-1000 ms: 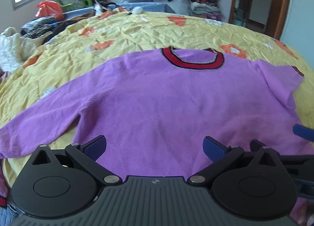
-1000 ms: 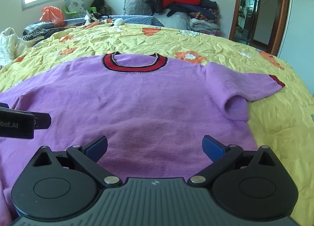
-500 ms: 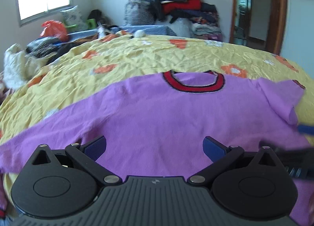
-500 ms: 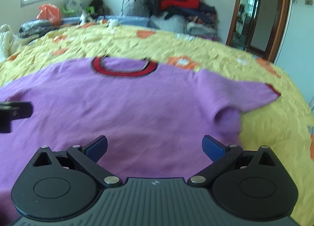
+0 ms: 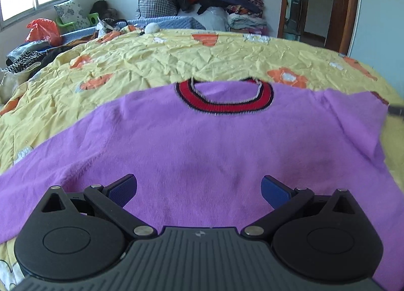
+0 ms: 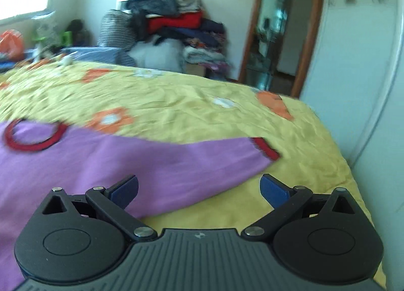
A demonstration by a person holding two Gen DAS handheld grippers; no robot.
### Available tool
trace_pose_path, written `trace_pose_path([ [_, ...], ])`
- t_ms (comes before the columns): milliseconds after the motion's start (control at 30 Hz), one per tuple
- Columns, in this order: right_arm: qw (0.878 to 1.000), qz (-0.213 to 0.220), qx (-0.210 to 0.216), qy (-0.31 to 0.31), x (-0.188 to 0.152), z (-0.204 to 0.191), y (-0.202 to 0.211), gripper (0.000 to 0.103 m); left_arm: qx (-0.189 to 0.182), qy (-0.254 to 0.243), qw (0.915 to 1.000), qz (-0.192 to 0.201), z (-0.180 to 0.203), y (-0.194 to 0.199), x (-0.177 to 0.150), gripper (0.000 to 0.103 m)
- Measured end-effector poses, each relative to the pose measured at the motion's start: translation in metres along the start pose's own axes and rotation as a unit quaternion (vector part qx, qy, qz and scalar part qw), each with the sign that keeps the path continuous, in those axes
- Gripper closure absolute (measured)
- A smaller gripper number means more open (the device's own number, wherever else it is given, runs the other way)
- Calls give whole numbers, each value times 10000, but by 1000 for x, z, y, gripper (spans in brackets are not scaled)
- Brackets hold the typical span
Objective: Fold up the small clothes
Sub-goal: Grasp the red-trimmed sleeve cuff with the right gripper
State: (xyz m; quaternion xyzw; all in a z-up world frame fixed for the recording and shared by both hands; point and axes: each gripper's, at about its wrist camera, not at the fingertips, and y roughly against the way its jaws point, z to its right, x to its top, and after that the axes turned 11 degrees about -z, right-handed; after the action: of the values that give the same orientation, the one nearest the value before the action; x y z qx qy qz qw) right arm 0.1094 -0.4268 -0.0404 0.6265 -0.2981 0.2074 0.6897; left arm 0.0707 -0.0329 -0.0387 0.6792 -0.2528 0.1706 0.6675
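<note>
Yellow bedspread, one purple sweater, two hand-held grippers, jaws apart.

No readable text in either view — only a small unlettered logo mark on each gripper body, lower centre.

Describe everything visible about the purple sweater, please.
The purple sweater looks like soft fuzzy knit, with a red, dark-edged round collar and a red cuff on one sleeve. It lies flat, unfolded, sleeves spread, on the yellow flowered bedsheet. Both tongs, left and right, are open above it, holding nothing.
</note>
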Motion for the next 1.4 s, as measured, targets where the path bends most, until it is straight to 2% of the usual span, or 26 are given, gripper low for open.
trace_pose_path([
  [33,9998,11,14,-205,10,20,-9,0,42,-2,10000,-32,0,-3,-2,0],
  [100,9983,-301,-6,-502,29,53,-34,0,49,-11,9999,-130,0,-11,-6,0],
  [267,9926,-411,410,-1068,56,109,-78,0,148,-27,9994,-314,-3,-25,-17,0],
  [367,9887,-624,648,-1195,59,119,-99,0,72,116,9994,-330,-7,-29,-19,0],
  [633,9822,-967,841,-1370,59,127,-130,0,-23,256,9991,-346,-6,-32,1,0],
  [733,9832,-853,938,-1309,57,123,-132,0,-233,350,9976,-546,-2,-39,20,0],
  [767,9829,-818,1006,-1309,57,122,-131,3,-312,384,9972,-555,-1,-39,25,0],
  [800,9826,-768,1072,-1305,58,120,-130,21,-395,432,9969,-525,0,-39,28,0],
  [833,9833,-766,1044,-1279,59,118,-129,34,-459,479,9967,-469,0,-39,29,0],
  [900,9843,-820,941,-1245,60,114,-128,78,-448,537,9970,-323,2,-38,28,0],
  [967,9810,-803,1187,-1308,59,115,-126,94,-449,540,9973,-218,4,-38,23,0],
  [1067,9836,-736,1172,-1158,54,105,-120,98,-510,496,9969,-328,5,-44,16,0],
  [1133,9829,-570,1233,-1242,51,100,-108,98,-558,238,9972,-447,7,-46,14,0],
  [1233,9765,-241,1686,-1324,48,86,-82,98,-343,-48,9985,-415,10,-41,11,0],
  [1400,9718,178,2084,-1092,45,33,-36,98,-385,-100,9982,-440,-5,-31,6,0],
])
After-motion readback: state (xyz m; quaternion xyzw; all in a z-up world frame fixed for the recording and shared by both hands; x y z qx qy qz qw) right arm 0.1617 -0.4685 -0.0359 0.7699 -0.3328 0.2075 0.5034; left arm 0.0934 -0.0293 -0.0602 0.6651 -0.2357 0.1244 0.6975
